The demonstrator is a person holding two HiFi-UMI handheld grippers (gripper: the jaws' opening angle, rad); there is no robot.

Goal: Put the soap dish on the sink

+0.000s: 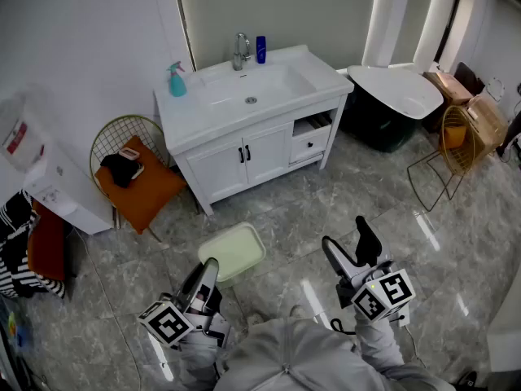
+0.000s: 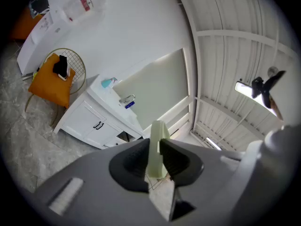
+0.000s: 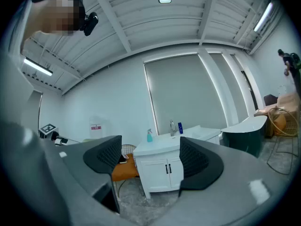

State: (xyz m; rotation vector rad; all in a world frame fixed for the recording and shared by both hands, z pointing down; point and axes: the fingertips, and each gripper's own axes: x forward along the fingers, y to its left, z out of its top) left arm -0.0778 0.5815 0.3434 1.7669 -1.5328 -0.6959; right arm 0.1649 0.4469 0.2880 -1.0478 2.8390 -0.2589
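Grey marble floor [image 1: 342, 186] fills the room, w/ a white wall at the back. The pale green plastic soap dish [image 1: 232, 251] is low down by the person, over the floor and well apart from the sink. The left gripper [image 1: 208, 274] is clamped tight on the dish's near edge. In the left gripper view the dish [image 2: 157, 147] sits pinched between the two black pads [image 2: 178, 159].

The right gripper [image 1: 346, 239] is just beside it, w/ its jaws wide apart & nothing between them. It's not touching the dish.

Further off is the white sink [image 1: 277, 84], set in the worktop of a white cabinet w/ black handles [image 1: 220, 165]. A shiny metal tap [image 1: 241, 51] stands at the back of the sink, w/ a small blue bottle [image 1: 260, 49] just beside it. A teal spray bottle [image 1: 177, 81] stands on the worktop's left end. Left of the cabinet is a gold wire chair w/ an orange cushion [image 1: 142, 187].
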